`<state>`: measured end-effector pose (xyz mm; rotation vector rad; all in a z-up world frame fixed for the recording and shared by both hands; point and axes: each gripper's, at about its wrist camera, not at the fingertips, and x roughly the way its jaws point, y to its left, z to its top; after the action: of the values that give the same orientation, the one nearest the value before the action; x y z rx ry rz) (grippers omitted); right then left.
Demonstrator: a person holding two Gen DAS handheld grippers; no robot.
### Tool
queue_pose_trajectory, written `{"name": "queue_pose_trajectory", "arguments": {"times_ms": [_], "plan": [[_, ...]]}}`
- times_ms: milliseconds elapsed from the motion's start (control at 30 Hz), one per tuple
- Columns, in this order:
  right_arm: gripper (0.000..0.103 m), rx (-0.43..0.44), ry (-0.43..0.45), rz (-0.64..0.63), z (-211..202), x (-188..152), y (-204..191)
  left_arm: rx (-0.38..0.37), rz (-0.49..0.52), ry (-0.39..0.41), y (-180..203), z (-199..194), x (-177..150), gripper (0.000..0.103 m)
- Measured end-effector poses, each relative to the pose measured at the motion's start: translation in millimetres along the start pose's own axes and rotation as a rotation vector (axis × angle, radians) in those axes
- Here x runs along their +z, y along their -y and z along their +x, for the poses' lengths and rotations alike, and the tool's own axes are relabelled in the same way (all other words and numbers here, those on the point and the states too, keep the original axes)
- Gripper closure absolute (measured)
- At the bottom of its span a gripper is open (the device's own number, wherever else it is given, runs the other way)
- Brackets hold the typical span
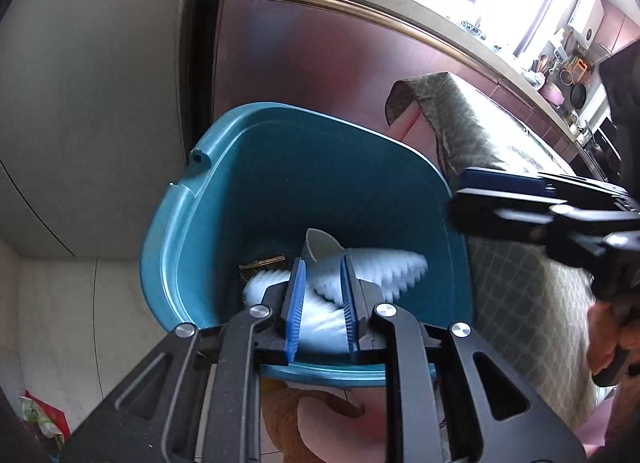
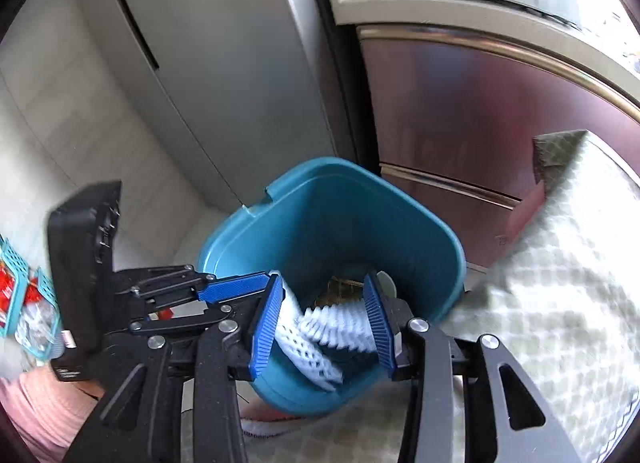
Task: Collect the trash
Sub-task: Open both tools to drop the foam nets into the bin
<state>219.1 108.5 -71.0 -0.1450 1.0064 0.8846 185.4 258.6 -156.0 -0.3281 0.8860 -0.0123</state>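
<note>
Left hand-held gripper over the teal trash bin, jaws slightly apart, white foam netting below unpinched, right hand-held gripper wider open, netting loose between pads, cloth-covered bench beside, fridge behind

- The teal plastic waste bin has its near rim hidden behind the left tool in the left wrist view, and its floor is mostly covered by white foam netting.
- A dark round thing at the bottom of the bin is too shadowed to identify.
- The right tool is motion-blurred in that view; its body runs off the right edge.
- The hand gripping it is cut off by the right edge.
- In the right wrist view, the turquoise mesh basket at the left edge is cropped and blurred; its red and white contents are unreadable.
- The green patterned cloth covering the desk is smeared, its pattern indistinct.
</note>
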Motion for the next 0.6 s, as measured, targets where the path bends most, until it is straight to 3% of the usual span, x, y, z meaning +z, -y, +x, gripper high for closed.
{"name": "queue_pose_trajectory", "arguments": {"times_ms": [333, 600], "plan": [[0.059, 0.038, 0.095, 0.043, -44.5, -16.9, 12.8, -0.017, 0.004, 0.071, 16.6, -25.7, -1.3, 0.083], [0.051, 0.035, 0.222, 0.053, -108.4, -51.6, 15.5, -0.155, 0.147, 0.184, 75.6, -80.6, -1.7, 0.073]]}}
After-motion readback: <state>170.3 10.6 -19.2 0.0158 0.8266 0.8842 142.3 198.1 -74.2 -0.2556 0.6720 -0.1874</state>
